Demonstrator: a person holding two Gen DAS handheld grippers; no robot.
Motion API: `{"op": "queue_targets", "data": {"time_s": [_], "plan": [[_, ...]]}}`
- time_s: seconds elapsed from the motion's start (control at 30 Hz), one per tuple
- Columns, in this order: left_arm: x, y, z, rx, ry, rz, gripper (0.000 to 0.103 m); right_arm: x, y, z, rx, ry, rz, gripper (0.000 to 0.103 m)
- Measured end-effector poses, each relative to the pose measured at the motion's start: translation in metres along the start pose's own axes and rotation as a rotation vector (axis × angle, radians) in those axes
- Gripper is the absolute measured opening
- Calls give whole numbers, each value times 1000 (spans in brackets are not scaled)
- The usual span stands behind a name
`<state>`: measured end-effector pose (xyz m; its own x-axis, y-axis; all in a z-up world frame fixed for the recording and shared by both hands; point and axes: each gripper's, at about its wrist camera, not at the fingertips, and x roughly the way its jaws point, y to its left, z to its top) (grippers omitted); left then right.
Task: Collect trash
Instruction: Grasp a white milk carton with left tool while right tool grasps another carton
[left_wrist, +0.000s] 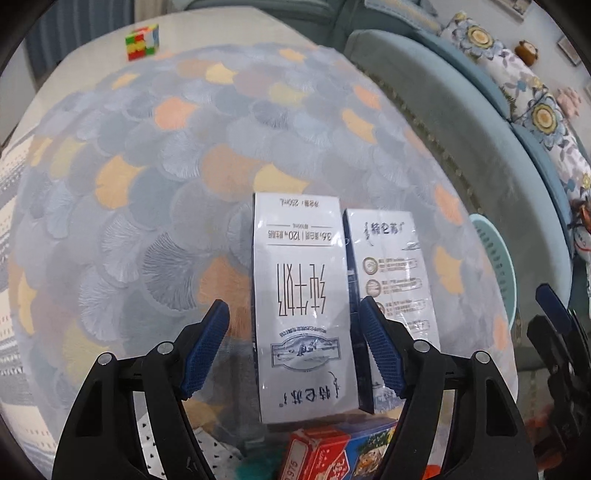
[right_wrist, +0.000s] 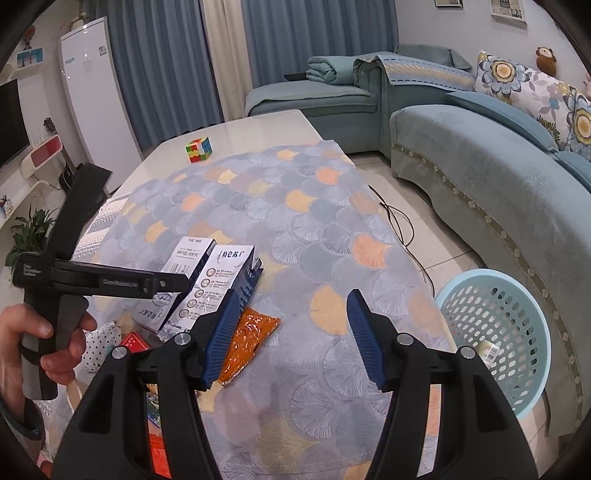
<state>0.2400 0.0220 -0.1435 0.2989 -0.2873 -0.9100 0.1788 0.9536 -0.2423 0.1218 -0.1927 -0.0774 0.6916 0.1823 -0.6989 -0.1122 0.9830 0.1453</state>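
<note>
Item: collecting trash, step in hand, approach to the first carton. Your left hand-held gripper (left_wrist: 293, 345) is released, its blue pads on either side of the white rectangular milk carton with dark printed lettering (left_wrist: 301, 306) but with a gap showing on the left side, so nothing is grasped yet. That carton lies flat on the surface (right_wrist: 258, 129), which is covered with a grey-blue and orange fan-patterned cloth, toward the near left corner; a second white milk carton of the same make (left_wrist: 395, 273) lies just beside it on the right, touching or nearly so. Nearer you, at the surface's edge: a red printed cardboard box (left_wrist: 321, 454) and a small orange plastic sachet (right_wrist: 251, 343). Your right hand-held gripper (right_wrist: 291, 339) is also released, holding nothing, hovering over bare cloth near the right edge. The pale blue perforated plastic basket (right_wrist: 517, 317) stands on the floor just off that right edge, with a small scrap already inside. A multicoloured puzzle cube (right_wrist: 198, 149) sits at the far end, well apart. Next move, by judgement: centre the left pads on the one carton without catching its neighbour, close, then carry it to the basket.
</note>
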Motion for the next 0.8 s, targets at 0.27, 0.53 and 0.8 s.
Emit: {"op": "queue_targets", "data": {"time_s": [0.27,0.53,0.8], "plan": [[13,8,6,-28,58,-2,71,7,11,1,-23,20,1,57],[1,27,0,-107,-10,-29,50,24,36,9,-33,88,39,57],[-42,69,-18,-265,-158,-91,50,75,72,23,-10,240,61,57]]}}
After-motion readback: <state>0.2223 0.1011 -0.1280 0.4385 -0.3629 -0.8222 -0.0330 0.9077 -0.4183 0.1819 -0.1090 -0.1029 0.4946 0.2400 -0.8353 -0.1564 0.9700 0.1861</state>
